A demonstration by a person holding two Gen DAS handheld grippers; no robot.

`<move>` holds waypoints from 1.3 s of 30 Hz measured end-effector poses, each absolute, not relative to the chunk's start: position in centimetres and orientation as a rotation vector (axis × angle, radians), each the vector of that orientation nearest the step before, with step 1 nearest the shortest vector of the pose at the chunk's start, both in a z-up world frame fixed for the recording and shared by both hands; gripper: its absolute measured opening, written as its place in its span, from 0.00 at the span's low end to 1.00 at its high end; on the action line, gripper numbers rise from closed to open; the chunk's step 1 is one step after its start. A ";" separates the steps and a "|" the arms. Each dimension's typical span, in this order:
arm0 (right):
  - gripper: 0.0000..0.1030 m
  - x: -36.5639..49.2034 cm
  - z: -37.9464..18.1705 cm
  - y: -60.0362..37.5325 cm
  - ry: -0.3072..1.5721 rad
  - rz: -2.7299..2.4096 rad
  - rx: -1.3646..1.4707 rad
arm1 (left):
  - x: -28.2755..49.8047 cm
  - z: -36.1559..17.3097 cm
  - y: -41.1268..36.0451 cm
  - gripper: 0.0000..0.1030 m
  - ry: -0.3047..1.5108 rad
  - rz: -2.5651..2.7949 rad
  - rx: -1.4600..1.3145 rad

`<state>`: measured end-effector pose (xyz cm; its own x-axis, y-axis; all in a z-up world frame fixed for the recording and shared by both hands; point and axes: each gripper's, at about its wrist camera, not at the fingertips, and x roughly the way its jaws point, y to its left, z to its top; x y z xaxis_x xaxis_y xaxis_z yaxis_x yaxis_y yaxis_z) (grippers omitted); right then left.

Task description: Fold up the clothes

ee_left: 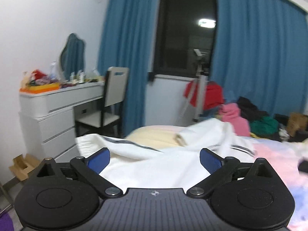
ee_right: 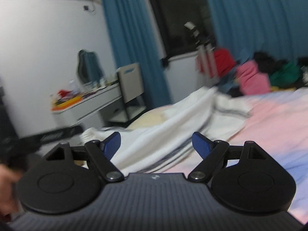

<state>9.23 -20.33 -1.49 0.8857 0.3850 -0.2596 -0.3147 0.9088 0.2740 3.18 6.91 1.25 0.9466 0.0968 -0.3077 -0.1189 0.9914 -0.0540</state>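
A white garment with dark stripes (ee_left: 154, 163) lies crumpled on the bed, also in the right wrist view (ee_right: 173, 123). My left gripper (ee_left: 155, 158) is open, its blue pads (ee_left: 99, 158) spread wide just above the white cloth, holding nothing. My right gripper (ee_right: 156, 144) is open too, its blue pads (ee_right: 201, 144) apart over the garment's striped edge, holding nothing. The right wrist view is blurred by motion.
The bed has a pink and pale blue sheet (ee_right: 269, 127) and a cream pillow (ee_left: 154, 134). A pile of red, pink, green and black clothes (ee_left: 240, 111) lies at the bed's far end. A white dresser (ee_left: 57, 111) and chair (ee_left: 111, 104) stand left; blue curtains (ee_left: 259, 57) behind.
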 end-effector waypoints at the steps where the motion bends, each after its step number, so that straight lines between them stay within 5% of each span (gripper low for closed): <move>1: 0.81 8.9 -1.2 -21.6 0.303 0.345 0.227 | 2.9 1.2 5.7 0.98 0.306 0.088 -0.061; 9: 0.81 9.0 -1.6 -28.1 0.257 0.222 0.325 | 8.0 -0.2 -2.3 0.97 0.345 -0.044 0.059; 21: 0.81 14.1 -8.8 -31.8 0.408 0.088 0.392 | 30.9 -5.4 -14.9 0.87 0.377 -0.119 0.264; 24: 0.81 16.1 -10.5 -32.0 0.420 0.081 0.378 | 35.9 -6.9 -17.6 0.74 0.372 -0.096 0.311; 27: 0.81 17.7 -12.0 -32.1 0.418 0.072 0.361 | 39.3 -8.9 -19.3 0.50 0.408 -0.086 0.380; 29: 0.81 18.7 -13.0 -32.2 0.429 0.082 0.361 | 40.5 -9.9 -19.8 0.11 0.434 -0.081 0.411; 30: 0.80 19.0 -13.4 -32.1 0.433 0.087 0.363 | 40.1 -9.7 -19.4 0.04 0.429 -0.084 0.399; 39: 0.80 17.7 -12.7 -31.5 0.389 0.151 0.370 | 28.5 -4.7 -14.7 0.02 0.347 -0.175 0.259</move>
